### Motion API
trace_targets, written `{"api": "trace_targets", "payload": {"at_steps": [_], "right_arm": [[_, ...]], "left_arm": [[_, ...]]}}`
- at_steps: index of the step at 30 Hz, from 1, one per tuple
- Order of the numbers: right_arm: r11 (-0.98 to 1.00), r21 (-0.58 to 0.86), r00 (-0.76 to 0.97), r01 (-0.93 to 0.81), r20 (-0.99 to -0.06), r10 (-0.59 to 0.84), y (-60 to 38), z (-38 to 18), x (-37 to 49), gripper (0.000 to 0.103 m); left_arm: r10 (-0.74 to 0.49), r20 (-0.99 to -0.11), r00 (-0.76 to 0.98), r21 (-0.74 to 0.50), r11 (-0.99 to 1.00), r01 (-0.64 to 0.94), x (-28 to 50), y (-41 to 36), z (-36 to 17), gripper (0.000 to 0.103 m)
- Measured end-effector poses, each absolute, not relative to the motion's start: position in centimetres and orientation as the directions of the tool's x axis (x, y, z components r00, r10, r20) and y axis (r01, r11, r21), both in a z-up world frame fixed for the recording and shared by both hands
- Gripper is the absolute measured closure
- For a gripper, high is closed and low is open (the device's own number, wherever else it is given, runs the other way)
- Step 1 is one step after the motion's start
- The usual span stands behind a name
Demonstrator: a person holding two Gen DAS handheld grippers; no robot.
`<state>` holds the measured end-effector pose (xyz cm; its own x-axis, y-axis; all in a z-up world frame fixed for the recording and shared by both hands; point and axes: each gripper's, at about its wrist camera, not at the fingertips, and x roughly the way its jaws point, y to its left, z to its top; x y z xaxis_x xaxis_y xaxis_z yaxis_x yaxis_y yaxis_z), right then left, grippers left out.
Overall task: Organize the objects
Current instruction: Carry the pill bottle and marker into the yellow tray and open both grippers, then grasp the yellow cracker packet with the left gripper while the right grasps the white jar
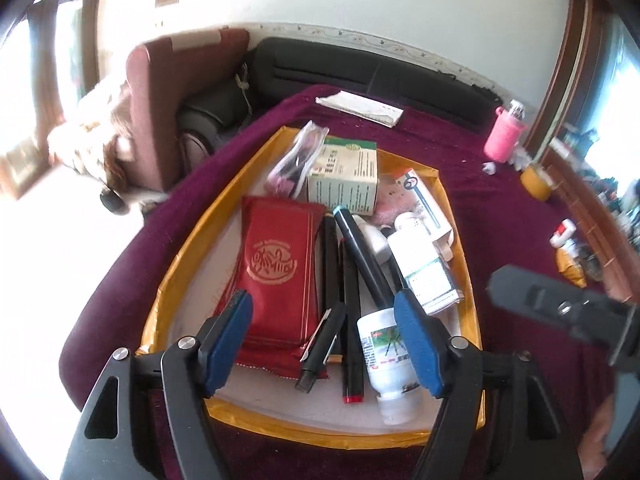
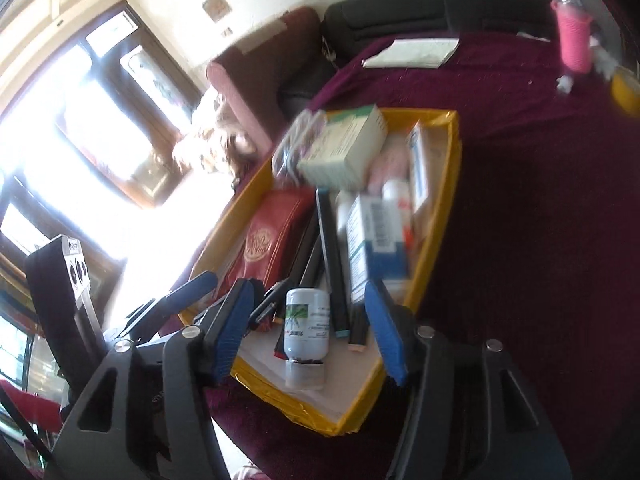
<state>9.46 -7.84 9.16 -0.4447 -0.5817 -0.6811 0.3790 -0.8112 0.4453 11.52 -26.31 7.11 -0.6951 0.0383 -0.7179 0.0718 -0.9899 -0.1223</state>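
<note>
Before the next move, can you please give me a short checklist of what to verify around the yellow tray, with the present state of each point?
1. Left gripper free of any object: ok, its pads press on nothing.
2. Right gripper free of any object: ok, open above the white bottle, not touching it.
3. All items inside the yellow tray: ok, the red pouch, the black pens and the green box lie within its rim.
4. White bottle stable: ok, it lies on its side on the tray floor.
5. Items sorted neatly: not ok, the pens cross each other and the boxes overlap.
6. Right view sharp: not ok, blurred.
</note>
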Motion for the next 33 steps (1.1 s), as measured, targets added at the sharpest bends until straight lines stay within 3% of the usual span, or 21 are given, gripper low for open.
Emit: {"api": "trace_targets", "payload": {"at_steps": [8, 20, 27, 33], "right_arm": [[-0.856, 0.464, -0.574, 0.227, -0.647, -0.502, -1.1, 9.9, 8.1, 0.046], [-0.866, 0.494, -0.659, 0.082, -0.625, -0.419, 9.1, 9.7, 9.5, 0.044], [-0.860, 0.508, -0.687, 0.039, -0.612, -0.392, 13.9, 9.4, 9.1, 0.044], [-0.896, 0.427, -0.728, -0.125, -0.653, -0.210, 22.4, 10.8, 8.3, 0.042]], "left_arm": [[-0.105, -0.692, -0.715, 0.040, -0.993, 0.107, 11.4, -22.1, 9.3, 0.035], [-0.124, -0.695, -0.708, 0.155, -0.988, 0.021, 11.0, -15.4, 10.1, 0.035], [-0.067, -0.722, -0.688, 0.167, -0.983, -0.079, 10.4, -11.2, 10.1, 0.035], [0.095, -0.773, -0.627, 0.025, -0.983, -0.180, 8.7, -8.5, 9.8, 0.035]]}}
